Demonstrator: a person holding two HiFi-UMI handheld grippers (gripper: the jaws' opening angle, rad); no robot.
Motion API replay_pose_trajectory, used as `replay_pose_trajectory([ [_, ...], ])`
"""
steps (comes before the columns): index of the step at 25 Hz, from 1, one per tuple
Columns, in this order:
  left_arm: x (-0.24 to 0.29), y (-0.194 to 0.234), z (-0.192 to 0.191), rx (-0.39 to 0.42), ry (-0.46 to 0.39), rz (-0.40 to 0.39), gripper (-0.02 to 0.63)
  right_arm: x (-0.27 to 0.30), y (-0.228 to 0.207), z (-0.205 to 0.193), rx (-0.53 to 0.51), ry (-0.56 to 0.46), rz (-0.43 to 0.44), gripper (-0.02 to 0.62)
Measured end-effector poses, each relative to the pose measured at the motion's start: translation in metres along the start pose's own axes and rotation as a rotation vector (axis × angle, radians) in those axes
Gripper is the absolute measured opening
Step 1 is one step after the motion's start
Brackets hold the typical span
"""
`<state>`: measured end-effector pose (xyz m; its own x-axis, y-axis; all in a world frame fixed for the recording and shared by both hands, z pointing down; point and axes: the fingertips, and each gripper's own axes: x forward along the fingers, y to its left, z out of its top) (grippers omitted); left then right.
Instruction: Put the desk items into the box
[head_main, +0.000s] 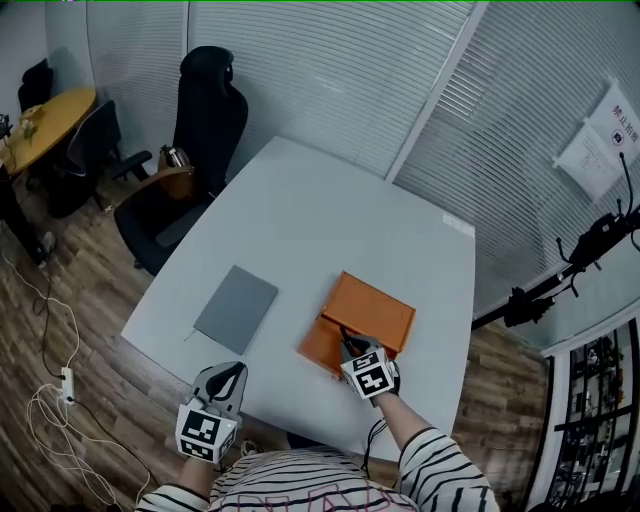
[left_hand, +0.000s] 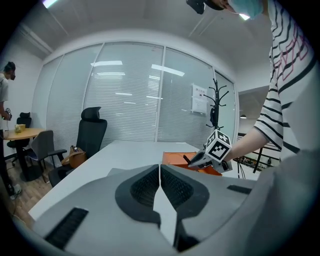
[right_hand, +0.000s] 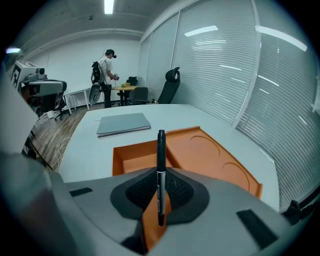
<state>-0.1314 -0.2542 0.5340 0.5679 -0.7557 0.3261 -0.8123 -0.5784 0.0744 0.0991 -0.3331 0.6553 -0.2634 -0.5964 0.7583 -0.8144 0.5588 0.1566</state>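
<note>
An open orange box (head_main: 335, 345) lies on the white table (head_main: 320, 230), its lid (head_main: 370, 310) folded back flat. My right gripper (head_main: 350, 348) hovers over the box's near edge, shut on a black pen (right_hand: 161, 165) that points forward above the empty box tray (right_hand: 137, 155). A grey notebook (head_main: 236, 308) rests left of the box and shows as the notebook (right_hand: 123, 123) in the right gripper view. My left gripper (head_main: 226, 380) is at the table's near edge, shut with nothing in it. The left gripper view shows the right gripper (left_hand: 207, 156) over the box (left_hand: 182, 160).
A black office chair (head_main: 195, 150) with a brown bag (head_main: 172, 160) stands at the table's far left. A yellow round table (head_main: 40, 125) and more chairs are further left. Cables (head_main: 55, 400) lie on the wood floor. A person (right_hand: 106, 77) stands in the distance.
</note>
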Motion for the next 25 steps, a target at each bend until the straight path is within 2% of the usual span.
replay_pose_trajectory([
  [12,0.006,0.002,-0.006,-0.010,0.029,0.018,0.029,0.029,0.003,0.000,-0.055,0.063,0.064,0.061],
  [25,0.006,0.010,-0.009,-0.026,0.047,0.051,0.029,0.057,0.010,-0.009,-0.110,0.187,0.132,0.061],
])
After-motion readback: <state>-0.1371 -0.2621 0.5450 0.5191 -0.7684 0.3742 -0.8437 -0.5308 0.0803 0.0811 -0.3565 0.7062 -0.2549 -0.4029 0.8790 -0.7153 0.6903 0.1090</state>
